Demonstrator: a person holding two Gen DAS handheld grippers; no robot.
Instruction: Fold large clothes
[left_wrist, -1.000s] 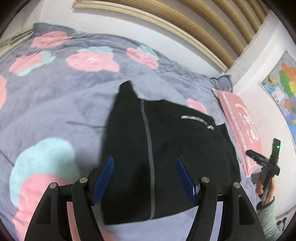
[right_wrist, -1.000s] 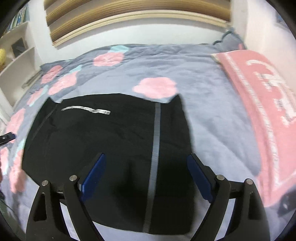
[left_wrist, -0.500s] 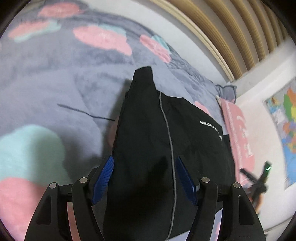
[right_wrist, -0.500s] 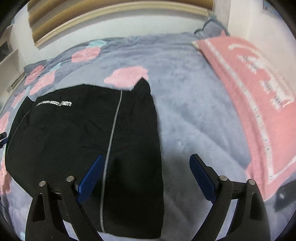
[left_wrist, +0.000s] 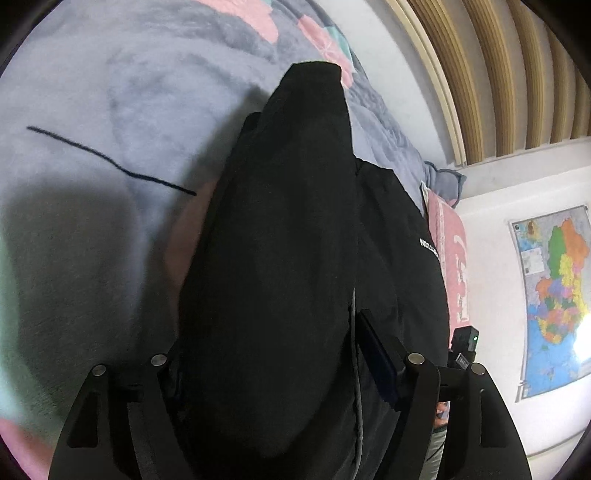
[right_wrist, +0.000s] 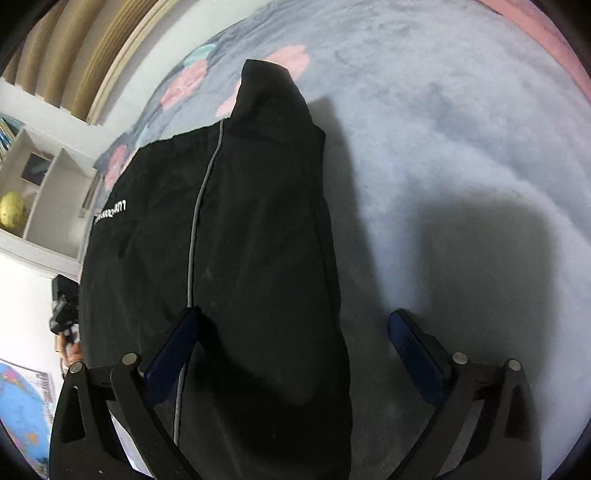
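Note:
A large black garment (left_wrist: 280, 258) with a thin grey stripe and white lettering lies spread on the grey flowered bedspread (left_wrist: 92, 122). In the left wrist view my left gripper (left_wrist: 273, 354) is open and low over the garment's left edge, with the cloth bulging up between its fingers and hiding the left pad. In the right wrist view the garment (right_wrist: 240, 229) fills the left half. My right gripper (right_wrist: 295, 347) is open and straddles the garment's right edge: the left finger is over black cloth, the right finger (right_wrist: 413, 347) over bare bedspread.
A pink pillow (left_wrist: 452, 258) lies along the bed's right side under a wall map (left_wrist: 554, 288). A dark thread (left_wrist: 110, 158) lies on the bedspread. White shelves (right_wrist: 40, 192) stand beyond the bed. The slatted headboard (left_wrist: 498, 66) runs behind.
Both grippers have dropped lower and closer to the garment's side edges. The left one now has cloth bulging between its fingers; the right one has shifted right over the edge.

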